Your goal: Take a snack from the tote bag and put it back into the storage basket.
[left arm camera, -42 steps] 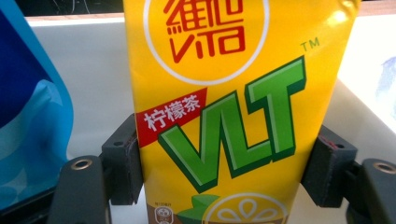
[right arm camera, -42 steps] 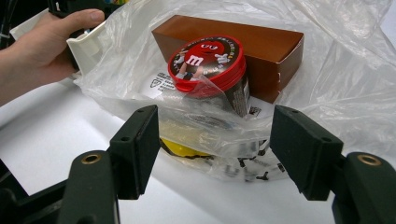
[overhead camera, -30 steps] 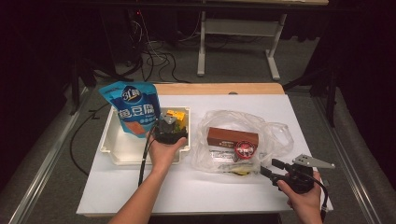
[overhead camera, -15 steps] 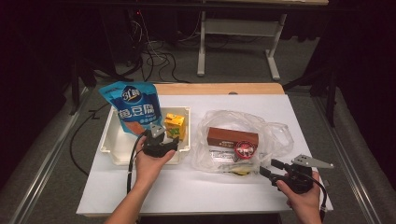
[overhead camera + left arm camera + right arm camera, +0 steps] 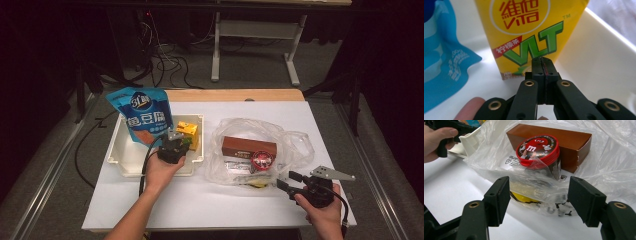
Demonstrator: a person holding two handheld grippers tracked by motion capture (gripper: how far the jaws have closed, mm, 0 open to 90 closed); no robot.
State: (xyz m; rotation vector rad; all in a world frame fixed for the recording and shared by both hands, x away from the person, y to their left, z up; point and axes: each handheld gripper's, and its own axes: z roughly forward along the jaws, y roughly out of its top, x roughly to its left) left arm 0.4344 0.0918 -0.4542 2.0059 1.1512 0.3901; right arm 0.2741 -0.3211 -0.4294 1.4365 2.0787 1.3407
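A yellow lemon tea carton (image 5: 188,132) (image 5: 529,30) stands upright in the cream tray (image 5: 120,161) (image 5: 599,57), beside a blue snack pouch (image 5: 145,117) (image 5: 441,62). My left gripper (image 5: 175,140) (image 5: 542,60) is just in front of the carton; its jaws have just been closing and now meet with nothing between them. My right gripper (image 5: 285,181) (image 5: 539,195) is open at the near edge of a clear plastic bag (image 5: 295,145) (image 5: 614,157). The bag holds a brown box (image 5: 247,146) (image 5: 564,137) and a red-lidded candy tub (image 5: 261,160) (image 5: 537,148).
A yellow item (image 5: 524,198) lies under the plastic near the right gripper. The white table top (image 5: 210,200) ends at a wooden strip (image 5: 235,95) at the back. A black cable (image 5: 85,150) hangs off the left side.
My left gripper has drawn back off the yellow carton toward the tray's near side and its jaws have come together. The carton now stands free. The right gripper has not moved.
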